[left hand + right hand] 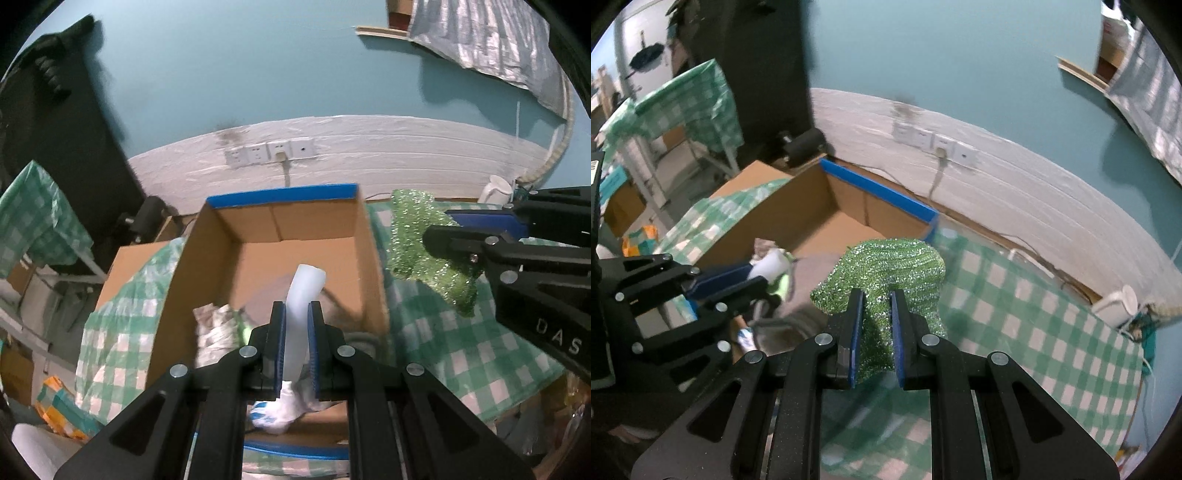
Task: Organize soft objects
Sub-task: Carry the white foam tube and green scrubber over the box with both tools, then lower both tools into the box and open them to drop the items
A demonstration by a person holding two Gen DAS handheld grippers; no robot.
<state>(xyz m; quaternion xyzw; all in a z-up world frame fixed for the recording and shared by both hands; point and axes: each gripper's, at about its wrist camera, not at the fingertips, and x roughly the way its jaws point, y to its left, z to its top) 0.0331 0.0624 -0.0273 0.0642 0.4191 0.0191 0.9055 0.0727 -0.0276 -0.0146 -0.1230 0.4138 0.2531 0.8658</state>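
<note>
Right under the left tongs (pixel 298 314) sits the open cardboard box (pixel 291 218), and those tongs are clamped on one white foam tube (pixel 304 291) that pokes out past the tips, hanging over the box's inside. Off to their right, the right tongs (pixel 875 301) are pinched shut on one sparkly green scrubbing cloth (pixel 886 266), which hangs over the checked tabletop (pixel 1034 325) just beside the box's near corner. My guess is both are drop-offs, so I'd get each piece fully past the rim before letting go, and lower a bit so the floppy cloth doesn't snag on the cardboard edge. Count-wise: one box, one tube, one green cloth, plus a few soft bits already lying in the box, too blurry to count.
</note>
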